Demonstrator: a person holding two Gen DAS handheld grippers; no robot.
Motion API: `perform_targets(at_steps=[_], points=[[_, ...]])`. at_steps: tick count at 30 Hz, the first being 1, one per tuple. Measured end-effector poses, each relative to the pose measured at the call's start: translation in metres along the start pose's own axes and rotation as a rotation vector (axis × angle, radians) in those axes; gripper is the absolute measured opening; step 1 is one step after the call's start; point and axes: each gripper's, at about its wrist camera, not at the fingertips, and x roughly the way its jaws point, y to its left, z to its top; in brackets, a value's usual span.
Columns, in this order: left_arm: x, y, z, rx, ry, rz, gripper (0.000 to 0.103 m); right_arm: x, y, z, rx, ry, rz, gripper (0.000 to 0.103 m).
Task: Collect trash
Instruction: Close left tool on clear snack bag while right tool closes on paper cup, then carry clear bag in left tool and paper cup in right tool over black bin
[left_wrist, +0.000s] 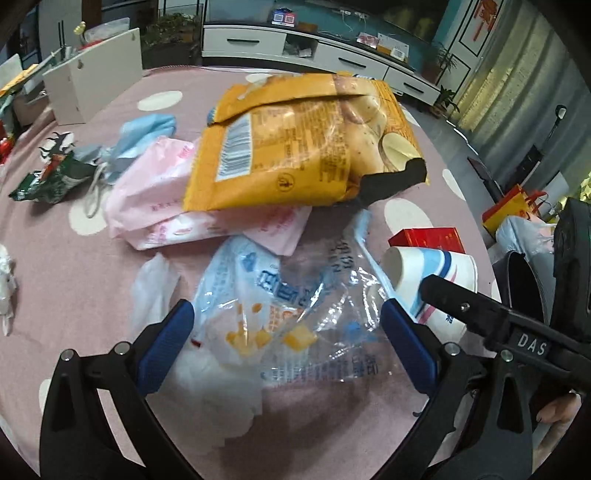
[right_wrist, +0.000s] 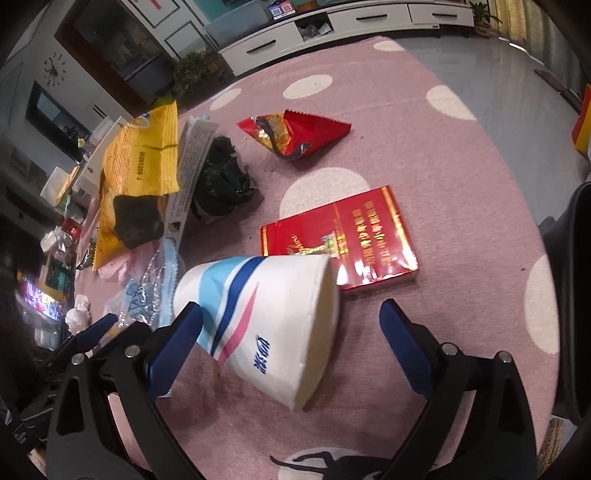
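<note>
Trash lies on a pink dotted tablecloth (left_wrist: 74, 273). My left gripper (left_wrist: 286, 336) is open, its blue pads on either side of a clear plastic wrapper (left_wrist: 295, 314) with blue print. Beyond it lie a pink wrapper (left_wrist: 155, 192) and a yellow chip bag (left_wrist: 303, 144). My right gripper (right_wrist: 291, 343) is open around a white paper cup (right_wrist: 273, 321) lying on its side; its left pad is at the cup's wall, its right pad stands apart. The cup (left_wrist: 432, 277) and the right gripper's finger (left_wrist: 480, 306) show in the left wrist view.
A red cigarette box (right_wrist: 343, 236) lies just behind the cup. A red snack wrapper (right_wrist: 295, 133) and a crumpled dark bag (right_wrist: 221, 181) lie further back. A green wrapper (left_wrist: 51, 173) and a blue face mask (left_wrist: 140, 136) lie at left. A white box (left_wrist: 92, 81) stands at the far left.
</note>
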Motion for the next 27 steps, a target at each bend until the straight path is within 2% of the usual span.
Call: perform_targets(at_steps=[2, 6, 8, 10, 12, 14, 15, 17, 19, 20, 24, 27], points=[[0.006, 0.003, 0.0, -0.013, 0.018, -0.035, 0.1, 0.001, -0.003, 0.0, 0.022, 0.003, 0.019, 0.095], [0.012, 0.009, -0.001, -0.04, 0.02, -0.052, 0.1, 0.002, -0.008, 0.0, 0.043, 0.01, 0.051, 0.095], [0.012, 0.014, -0.001, -0.072, 0.018, -0.104, 0.1, 0.001, -0.007, -0.001, 0.042, 0.006, 0.051, 0.095], [0.011, 0.016, -0.003, -0.081, 0.019, -0.126, 0.097, 0.001, -0.007, -0.001, 0.041, 0.005, 0.07, 0.088], [0.013, 0.015, -0.006, -0.08, 0.024, -0.093, 0.069, 0.0, -0.009, -0.002, 0.05, 0.014, 0.111, 0.08], [0.014, 0.016, -0.009, -0.084, 0.02, -0.079, 0.059, -0.002, -0.01, -0.003, 0.052, 0.017, 0.146, 0.07], [0.012, 0.017, -0.01, -0.087, 0.011, -0.086, 0.051, -0.002, -0.01, -0.003, 0.049, 0.02, 0.144, 0.068], [0.01, 0.017, -0.012, -0.09, 0.007, -0.097, 0.04, -0.007, -0.009, -0.005, 0.041, 0.009, 0.136, 0.06], [0.005, 0.016, -0.014, -0.09, -0.004, -0.102, 0.029, -0.011, -0.008, -0.006, 0.027, -0.001, 0.129, 0.047], [0.003, 0.017, -0.016, -0.093, -0.01, -0.112, 0.023, -0.014, -0.007, -0.007, 0.017, -0.004, 0.131, 0.044], [-0.016, 0.018, -0.017, -0.073, -0.038, -0.124, 0.014, -0.015, -0.002, -0.006, 0.002, -0.019, 0.11, 0.04], [-0.029, 0.015, -0.016, -0.069, -0.064, -0.128, 0.014, -0.019, 0.0, -0.006, -0.001, -0.029, 0.113, 0.036]])
